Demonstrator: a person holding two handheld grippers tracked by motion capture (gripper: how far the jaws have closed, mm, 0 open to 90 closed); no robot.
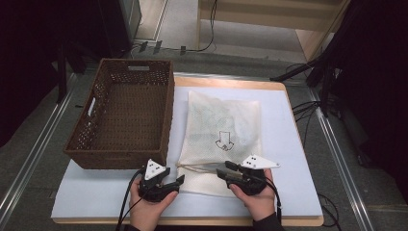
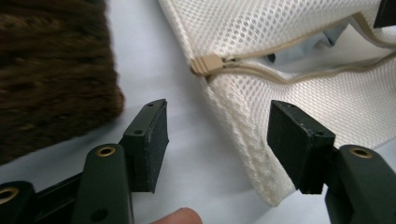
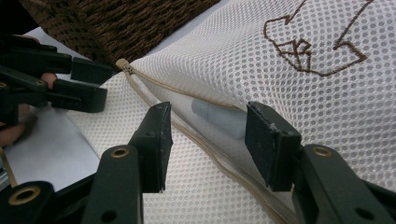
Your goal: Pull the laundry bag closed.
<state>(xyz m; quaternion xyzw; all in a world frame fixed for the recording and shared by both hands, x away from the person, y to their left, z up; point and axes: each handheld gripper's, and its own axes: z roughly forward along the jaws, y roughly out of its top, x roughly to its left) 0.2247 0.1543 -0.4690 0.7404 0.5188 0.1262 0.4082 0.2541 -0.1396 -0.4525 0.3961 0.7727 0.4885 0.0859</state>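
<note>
A white mesh zip bag (image 1: 223, 120) with a brown arrow drawing lies on the white mat. Its zipper runs along the near edge and stands partly open. The tan zipper pull (image 2: 208, 64) sits at the bag's near left corner. My left gripper (image 1: 177, 182) is open beside that corner, and the corner (image 2: 252, 140) lies between its pads without being pressed. My right gripper (image 1: 223, 169) is open over the gaping zipper (image 3: 205, 140), its jaws on either side of the slit. Pale bluish cloth (image 3: 219, 116) shows inside the bag. The left gripper (image 3: 88, 84) appears near the pull (image 3: 122, 64).
A brown woven basket (image 1: 120, 154) stands on the left of the mat, just beyond my left gripper and close to the bag's left edge. The white mat (image 1: 288, 183) covers a wooden table. Cables and dark stands lie off the table's right side.
</note>
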